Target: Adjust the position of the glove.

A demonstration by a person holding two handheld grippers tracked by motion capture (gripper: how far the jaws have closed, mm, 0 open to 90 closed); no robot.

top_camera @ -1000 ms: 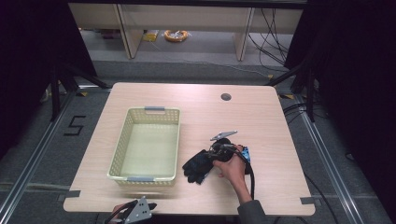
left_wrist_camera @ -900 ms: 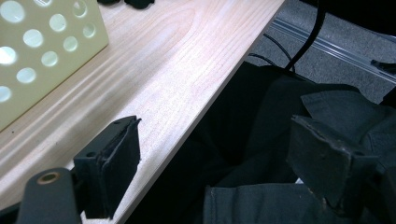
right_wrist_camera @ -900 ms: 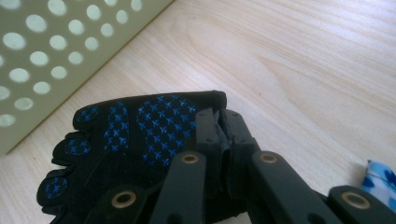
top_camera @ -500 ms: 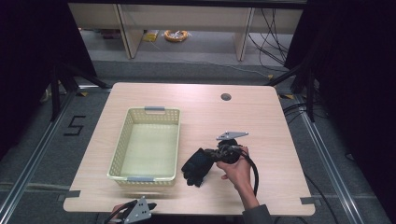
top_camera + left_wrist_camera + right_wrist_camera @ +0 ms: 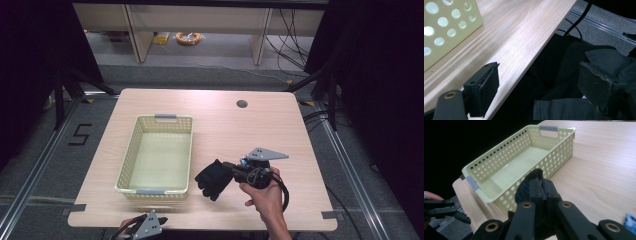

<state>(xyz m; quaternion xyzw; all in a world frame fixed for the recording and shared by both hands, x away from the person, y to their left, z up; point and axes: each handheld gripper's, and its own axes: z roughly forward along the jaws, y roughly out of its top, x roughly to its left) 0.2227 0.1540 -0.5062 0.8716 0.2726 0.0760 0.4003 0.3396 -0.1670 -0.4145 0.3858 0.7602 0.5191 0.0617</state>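
The right gripper (image 5: 231, 172), clamped on a black glove (image 5: 214, 178), holds it just right of the basket (image 5: 131, 158), its fingers hanging leftward and toward the near edge.

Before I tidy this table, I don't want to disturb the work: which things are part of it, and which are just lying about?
In the job:
- black glove, clamped in the right gripper
- pale yellow perforated basket, empty

Lying about:
- blue-and-white scrap on the table
- orange cable coil on the floor
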